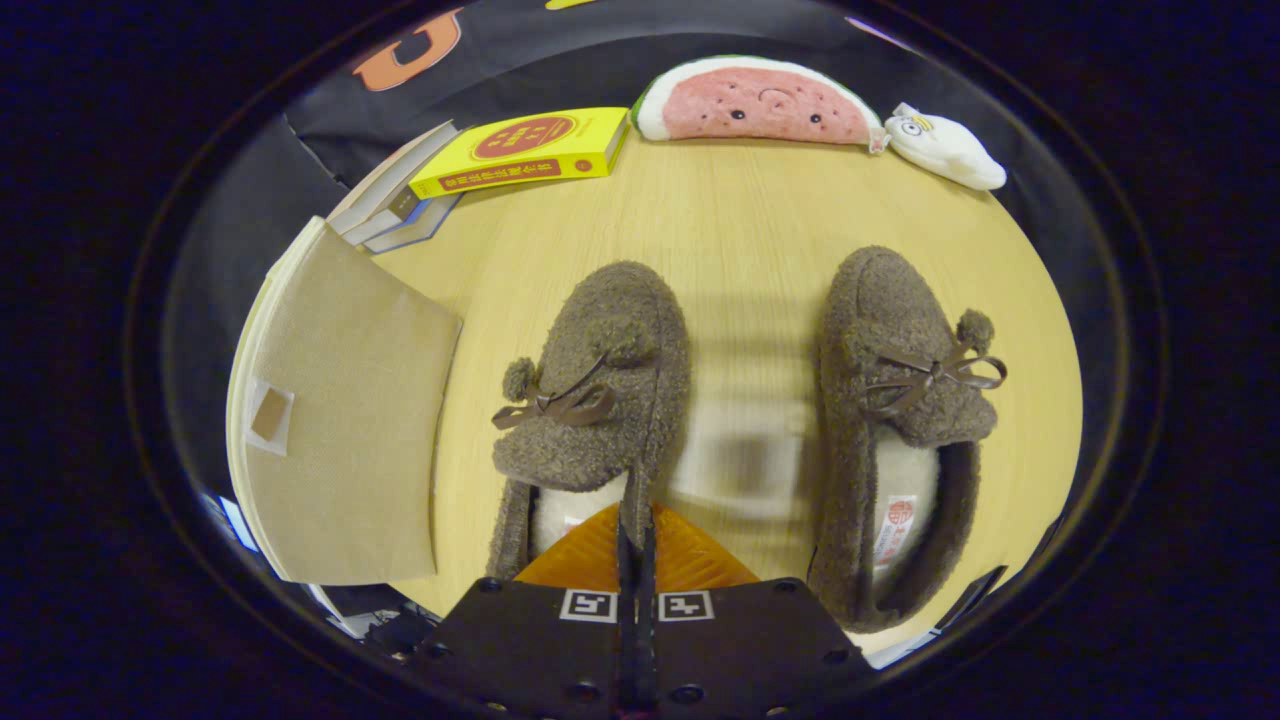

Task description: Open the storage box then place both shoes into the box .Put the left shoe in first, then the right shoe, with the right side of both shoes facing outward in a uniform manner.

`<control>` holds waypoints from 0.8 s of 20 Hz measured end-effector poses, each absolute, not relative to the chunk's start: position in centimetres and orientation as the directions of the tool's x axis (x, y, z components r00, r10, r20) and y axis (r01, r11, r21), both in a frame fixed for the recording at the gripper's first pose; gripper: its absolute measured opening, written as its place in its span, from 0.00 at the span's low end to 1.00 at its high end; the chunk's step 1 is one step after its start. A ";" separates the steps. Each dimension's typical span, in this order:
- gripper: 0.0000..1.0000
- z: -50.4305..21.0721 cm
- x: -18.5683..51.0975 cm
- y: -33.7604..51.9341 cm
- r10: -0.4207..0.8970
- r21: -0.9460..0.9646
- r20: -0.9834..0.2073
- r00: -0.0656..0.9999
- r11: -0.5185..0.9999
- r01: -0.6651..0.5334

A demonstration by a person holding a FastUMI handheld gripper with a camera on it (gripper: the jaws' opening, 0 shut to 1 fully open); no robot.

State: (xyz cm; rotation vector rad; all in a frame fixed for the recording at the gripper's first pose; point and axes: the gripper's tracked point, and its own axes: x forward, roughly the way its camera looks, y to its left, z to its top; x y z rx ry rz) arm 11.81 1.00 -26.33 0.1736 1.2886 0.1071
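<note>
Two brown fuzzy slippers with bows and pom-poms lie on the wooden table [740, 220], toes pointing away from me. My gripper [636, 520] is shut on the heel-side wall of the shoe nearer the box [600, 400]; the wall runs up between both fingers [590, 565]. The other shoe [900, 400] lies apart to the right, its pale lining and a label showing. The storage box [340, 420], beige fabric with a small tab, stands to the left of the held shoe. I cannot tell whether it is open.
At the table's far side a yellow book [525, 150] lies on a stack of books [390, 205] behind the box. Further right along that side lie a watermelon plush [755, 100] and a white plush [945, 150]. Bare wood lies between the shoes.
</note>
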 end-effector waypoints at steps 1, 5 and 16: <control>0.01 -26.1 11.7 1.1 0.190 0.208 -0.942 0.275 0.978 0.036; 0.00 -23.6 10.8 1.4 0.259 0.288 -0.928 0.266 0.955 0.076; 0.00 -8.6 10.1 6.6 0.389 0.417 -0.830 0.399 0.909 -0.019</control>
